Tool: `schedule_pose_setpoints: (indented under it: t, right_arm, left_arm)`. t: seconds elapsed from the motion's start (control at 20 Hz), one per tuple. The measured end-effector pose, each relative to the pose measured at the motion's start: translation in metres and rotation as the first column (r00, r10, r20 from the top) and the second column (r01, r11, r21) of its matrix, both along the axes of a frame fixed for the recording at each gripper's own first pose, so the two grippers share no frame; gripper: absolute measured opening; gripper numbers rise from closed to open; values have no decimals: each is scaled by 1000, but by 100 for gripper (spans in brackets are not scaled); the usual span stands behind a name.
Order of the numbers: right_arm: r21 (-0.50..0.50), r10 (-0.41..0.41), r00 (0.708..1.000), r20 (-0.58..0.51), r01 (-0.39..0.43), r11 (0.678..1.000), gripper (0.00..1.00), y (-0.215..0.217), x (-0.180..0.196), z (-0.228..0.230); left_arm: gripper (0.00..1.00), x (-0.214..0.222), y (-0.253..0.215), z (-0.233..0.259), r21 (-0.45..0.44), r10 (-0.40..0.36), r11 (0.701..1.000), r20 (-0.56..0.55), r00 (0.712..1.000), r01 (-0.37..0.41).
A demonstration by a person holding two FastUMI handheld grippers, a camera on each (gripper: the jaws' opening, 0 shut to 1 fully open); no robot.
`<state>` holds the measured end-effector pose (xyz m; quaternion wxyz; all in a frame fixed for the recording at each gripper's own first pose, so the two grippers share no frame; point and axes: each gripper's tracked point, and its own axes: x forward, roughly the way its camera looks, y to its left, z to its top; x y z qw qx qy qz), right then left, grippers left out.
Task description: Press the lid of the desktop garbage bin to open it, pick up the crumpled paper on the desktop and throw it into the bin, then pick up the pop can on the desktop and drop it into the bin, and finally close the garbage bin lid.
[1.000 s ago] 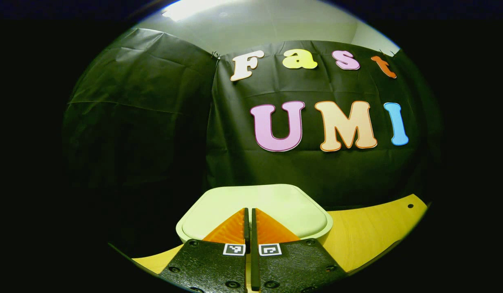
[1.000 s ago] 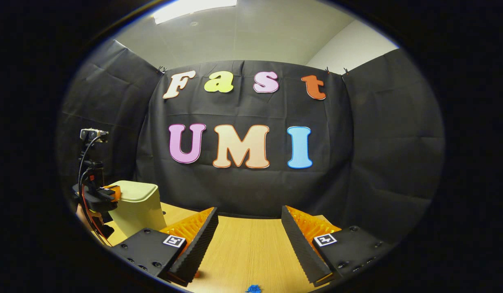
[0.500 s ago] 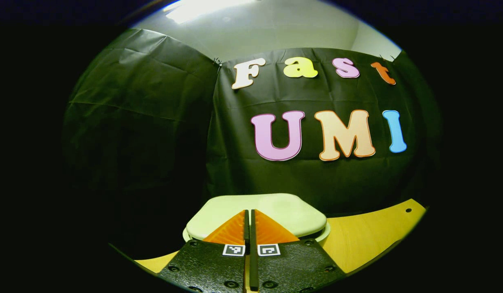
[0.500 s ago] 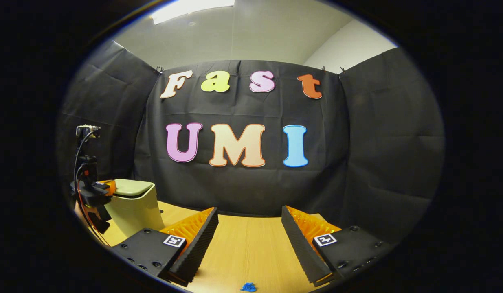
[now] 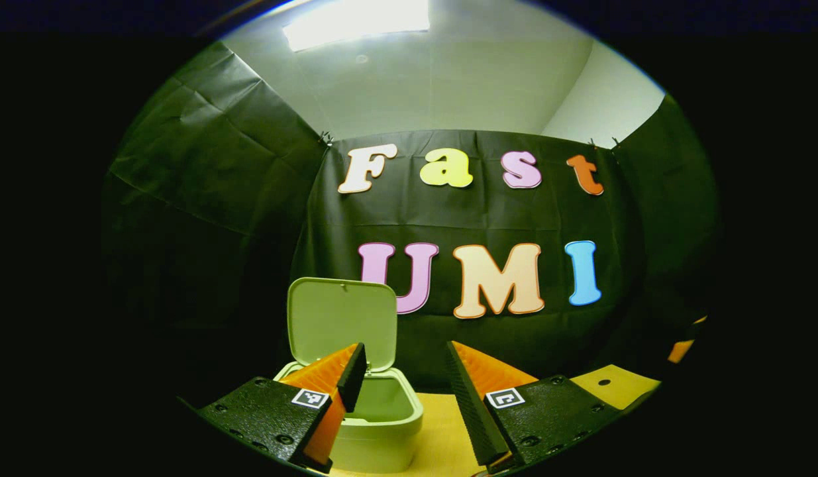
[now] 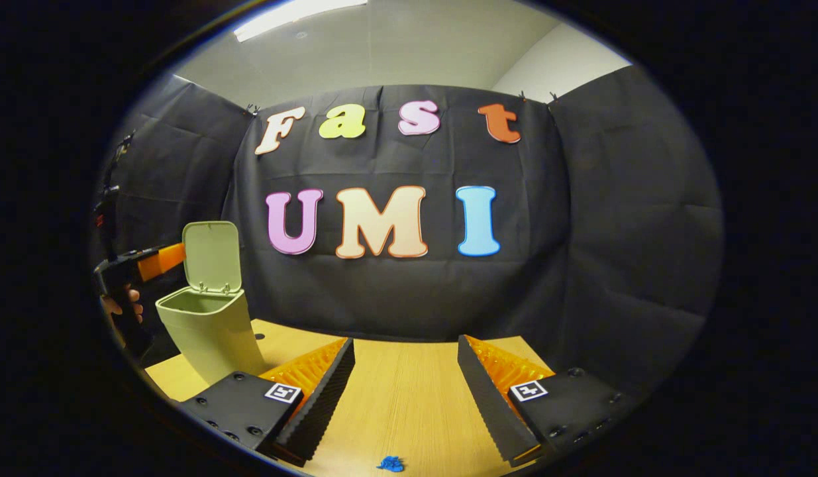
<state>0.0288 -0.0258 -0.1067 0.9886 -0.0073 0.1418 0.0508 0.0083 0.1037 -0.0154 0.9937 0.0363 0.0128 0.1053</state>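
- Standing open, the bin [image 6: 206, 331] marks the first step as done: its lid [image 6: 211, 257] is tipped upright at the back on two small hinges, and the mouth is clear for a drop.
- Left tongs [image 5: 402, 381]: released, fingers spread with nothing between them; the bin lies low at 7 o'clock in the left gripper view, partly behind the left-hand finger. In the right gripper view these tongs sit at 9 o'clock, just beside the lid, held by a hand [image 6: 120, 306].
- Right tongs [image 6: 405, 381]: released and empty, hovering over bare desk [image 6: 402, 397], with the bin at 8 o'clock.
- Step in hand, as a judgement: fetching the crumpled paper. Neither paper nor pop can is identifiable; a small blue scrap [image 6: 389, 464] at 6 o'clock in the right gripper view is too small to name.
- Next move probably calls for lowering one pair of tongs around the paper, closing gently, then carrying it above the bin's mouth.
- Materials and shapes: the bin is smooth, matt, pale green plastic, tapering downward with rounded corners; the lid is a flat rounded rectangle; the desk is light wood grain; the finger faces are finely ribbed wedges.
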Motion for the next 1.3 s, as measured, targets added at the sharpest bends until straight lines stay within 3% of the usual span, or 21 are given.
schedule_pose_setpoints:
  t: [0.15, 0.35, 0.7, 0.95, 1.05, 1.2, 1.25, 1.3]
  right_arm:
    - [5, 73, 989, -128, -73, 997, 99, 3, -2, -48]
    - [-17, 140, 952, -273, -151, 988, 99, 2, -3, -113]
    - [-103, 203, 817, -539, -303, 947, 99, -3, -39, -236]
    - [-72, 189, 736, -650, -307, 949, 100, 9, -56, -278]
    - [-72, 158, 703, -693, -286, 955, 89, 12, -63, -290]
    - [-82, 105, 684, -722, -236, 968, 71, 9, -67, -303]
    - [-88, 87, 672, -735, -222, 971, 58, 8, -69, -307]
    - [-96, 66, 659, -750, -207, 974, 55, 5, -72, -312]
  left_arm:
    - [82, -14, -25, 8, 38, -12, 999, 9, 1000, 11]
    - [82, -32, -49, 10, 44, 3, 999, 0, 1000, -3]
    - [82, -55, -60, 3, 75, 41, 996, -40, 998, -38]
    - [84, -50, -51, -5, 85, 25, 996, -78, 997, -18]
    - [86, -49, -42, -6, 94, 25, 995, -85, 996, -17]
    - [85, -43, -32, -10, 92, 15, 996, -100, 995, -6]
    - [83, -41, -29, -13, 90, 13, 996, -109, 994, -3]
    - [85, -40, -27, -15, 87, 8, 996, -114, 993, 2]
